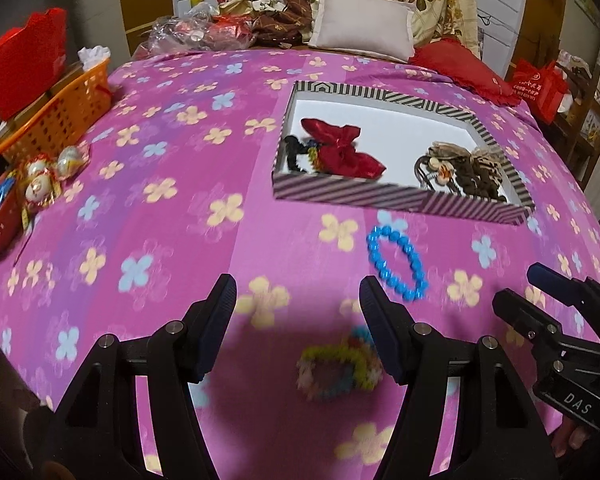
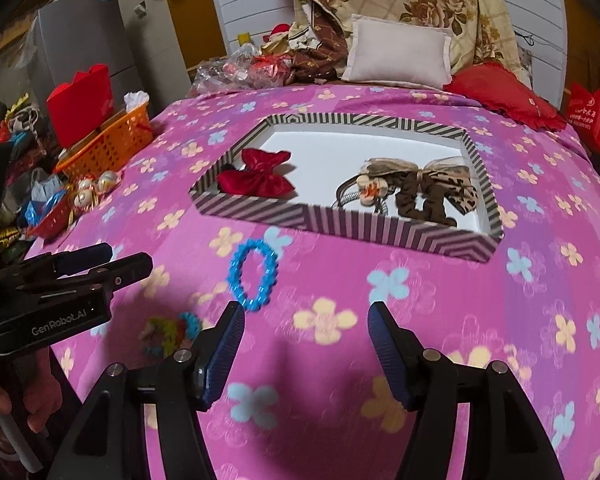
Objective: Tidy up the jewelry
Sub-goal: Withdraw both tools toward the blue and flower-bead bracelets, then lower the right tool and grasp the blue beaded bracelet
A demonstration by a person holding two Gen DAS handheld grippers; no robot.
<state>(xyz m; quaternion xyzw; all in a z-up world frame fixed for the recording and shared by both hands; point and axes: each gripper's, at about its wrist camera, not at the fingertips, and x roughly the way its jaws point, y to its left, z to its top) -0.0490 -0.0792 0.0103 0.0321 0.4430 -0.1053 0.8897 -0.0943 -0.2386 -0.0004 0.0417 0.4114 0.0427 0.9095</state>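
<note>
A striped box [image 1: 340, 192] [image 2: 380, 232] lies on the pink flowered bedspread, holding a red bow [image 1: 340, 148] [image 2: 260, 178], a brown bow with hair ties [image 1: 468, 168] [image 2: 424, 188] and dark ties [image 1: 296, 152]. A blue bead bracelet [image 1: 398, 262] [image 2: 254, 276] lies in front of the box. A multicoloured bracelet [image 1: 338, 364] [image 2: 170, 334], blurred, lies nearer. My left gripper [image 1: 298, 308] is open and empty above the multicoloured bracelet. My right gripper [image 2: 306, 336] is open and empty, right of the blue bracelet; it also shows in the left wrist view [image 1: 516, 292].
An orange basket [image 1: 60, 116] [image 2: 108, 148] with a red box [image 1: 28, 60] stands at the left edge, with round ornaments [image 1: 40, 184] [image 2: 88, 192] beside it. A white pillow [image 1: 364, 24] [image 2: 396, 54] and red cushion [image 2: 508, 96] lie behind the box.
</note>
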